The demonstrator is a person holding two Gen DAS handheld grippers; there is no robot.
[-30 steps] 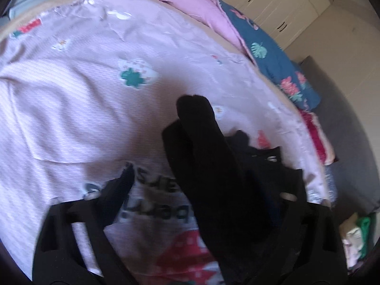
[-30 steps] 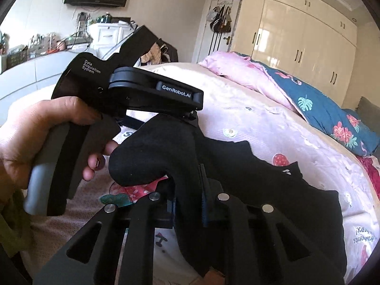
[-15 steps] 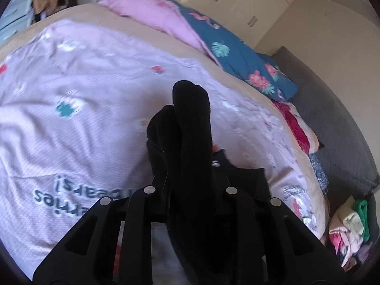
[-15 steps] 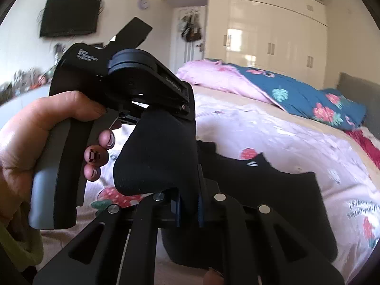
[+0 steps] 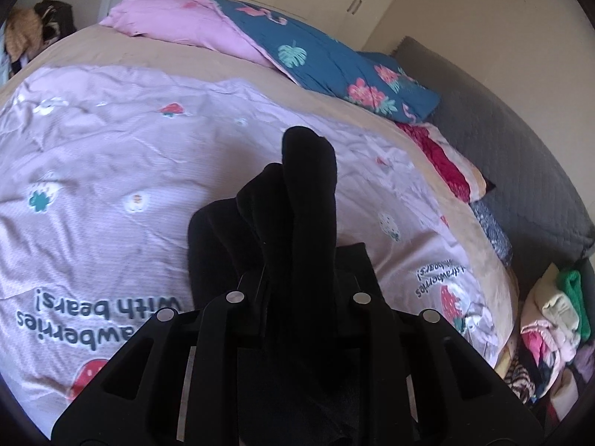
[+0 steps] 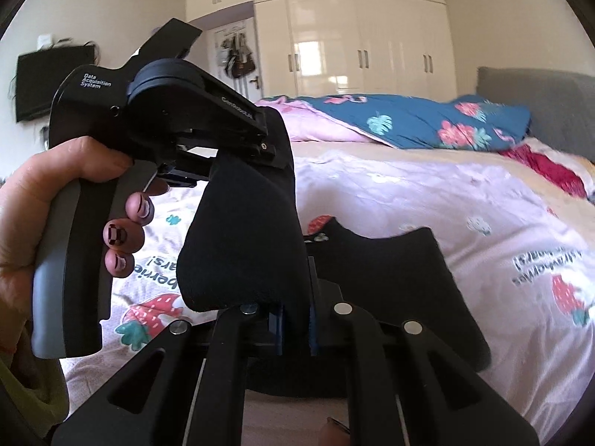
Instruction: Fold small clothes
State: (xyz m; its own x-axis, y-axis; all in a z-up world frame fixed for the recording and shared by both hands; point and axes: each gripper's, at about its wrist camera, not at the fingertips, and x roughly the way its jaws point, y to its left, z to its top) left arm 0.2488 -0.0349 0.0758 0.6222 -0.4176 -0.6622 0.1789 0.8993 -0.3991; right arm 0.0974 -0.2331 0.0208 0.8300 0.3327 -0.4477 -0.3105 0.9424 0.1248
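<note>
A small black garment (image 6: 241, 245) is lifted off the bed, and its lower part (image 6: 390, 278) trails over the pink sheet. In the right wrist view my right gripper (image 6: 295, 319) is shut on a fold of it between blue pads. My left gripper (image 6: 267, 152), held in a person's hand (image 6: 22, 223), clamps the cloth's upper edge. In the left wrist view the left gripper (image 5: 293, 286) is shut on the black garment (image 5: 308, 193), which sticks up between its fingers and hides the pads.
The bed carries a pink strawberry-print sheet (image 5: 111, 171), with a blue flowered quilt (image 5: 327, 59) and a pink pillow at its far side. A grey headboard (image 5: 502, 141) runs along the right. A pile of clothes (image 5: 550, 327) lies beside the bed. Wardrobes (image 6: 364, 48) line the back wall.
The left gripper, open around the black cloth a second ago, has closed on it. Both grippers have risen and swung towards the headboard side with the garment.
</note>
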